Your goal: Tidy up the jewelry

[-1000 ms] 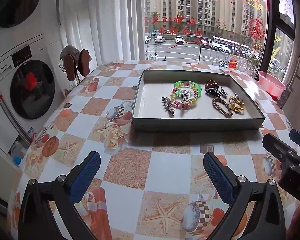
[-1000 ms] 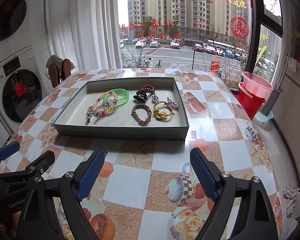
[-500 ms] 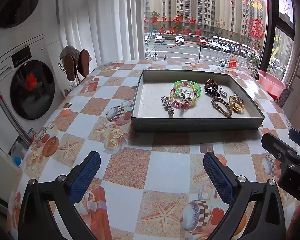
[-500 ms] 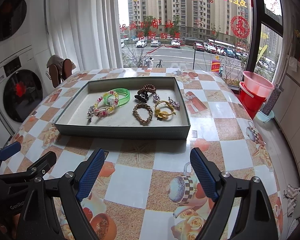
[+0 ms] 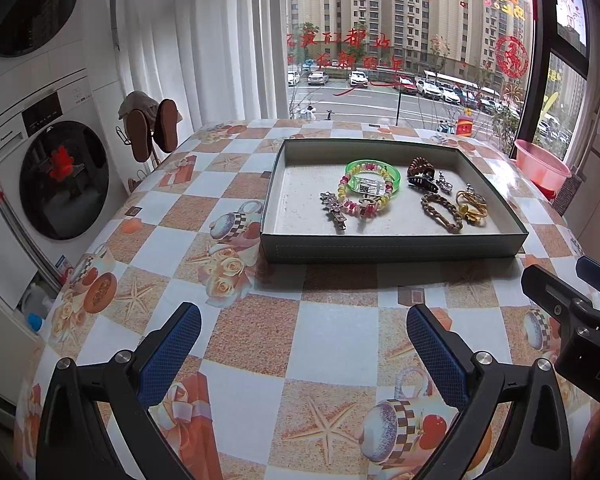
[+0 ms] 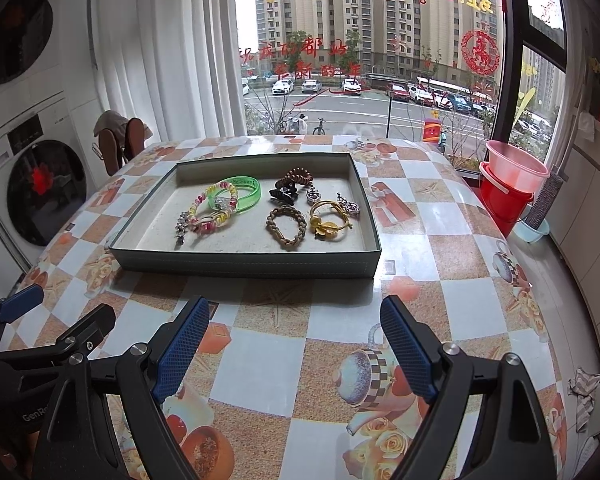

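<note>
All the jewelry lies inside the shallow grey rectangular tray [image 6: 244, 266] at the middle of the checkered tablecloth table [image 6: 440, 292]: green translucent plastic bangle [image 6: 240, 193] and pastel beaded bracelet [image 6: 212, 212] left of centre, braided brown bracelet [image 6: 286, 226] and gold metal bangle [image 6: 329, 220] toward the right wall. Whether sorting is pending or finished cannot be told. Left gripper [image 5: 303, 350] and right gripper [image 6: 294, 350] hover spread wide, empty, near the table's front edge, well short of the tray. Any pick should come from above, taking one piece clear of its neighbours
</note>
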Tool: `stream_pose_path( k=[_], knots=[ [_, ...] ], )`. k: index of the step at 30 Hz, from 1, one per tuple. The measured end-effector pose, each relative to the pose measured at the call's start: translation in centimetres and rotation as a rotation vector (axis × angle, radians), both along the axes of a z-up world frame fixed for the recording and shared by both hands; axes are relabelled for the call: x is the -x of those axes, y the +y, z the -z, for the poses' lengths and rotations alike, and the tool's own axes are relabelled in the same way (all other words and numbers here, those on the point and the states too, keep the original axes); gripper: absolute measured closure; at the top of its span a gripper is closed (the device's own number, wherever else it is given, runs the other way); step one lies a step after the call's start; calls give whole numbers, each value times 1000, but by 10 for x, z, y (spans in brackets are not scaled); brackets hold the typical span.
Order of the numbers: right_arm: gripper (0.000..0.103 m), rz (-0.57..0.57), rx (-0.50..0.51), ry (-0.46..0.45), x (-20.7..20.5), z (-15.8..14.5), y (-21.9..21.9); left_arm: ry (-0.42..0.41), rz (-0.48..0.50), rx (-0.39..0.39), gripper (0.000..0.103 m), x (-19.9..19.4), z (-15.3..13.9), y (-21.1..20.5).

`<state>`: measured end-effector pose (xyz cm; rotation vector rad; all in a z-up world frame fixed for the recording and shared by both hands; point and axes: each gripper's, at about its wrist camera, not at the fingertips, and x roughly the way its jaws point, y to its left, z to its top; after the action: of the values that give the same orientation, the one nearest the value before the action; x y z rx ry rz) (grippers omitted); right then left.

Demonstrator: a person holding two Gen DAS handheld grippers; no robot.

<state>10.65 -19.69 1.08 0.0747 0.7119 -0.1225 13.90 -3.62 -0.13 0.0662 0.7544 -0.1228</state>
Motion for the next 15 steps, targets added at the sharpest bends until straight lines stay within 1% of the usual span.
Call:
stream_pose_path(
  k=[15],
  knots=[
    [14,-2,-2,0,0,0,1,0,4,-3,0,2,0,-2]
  ],
)
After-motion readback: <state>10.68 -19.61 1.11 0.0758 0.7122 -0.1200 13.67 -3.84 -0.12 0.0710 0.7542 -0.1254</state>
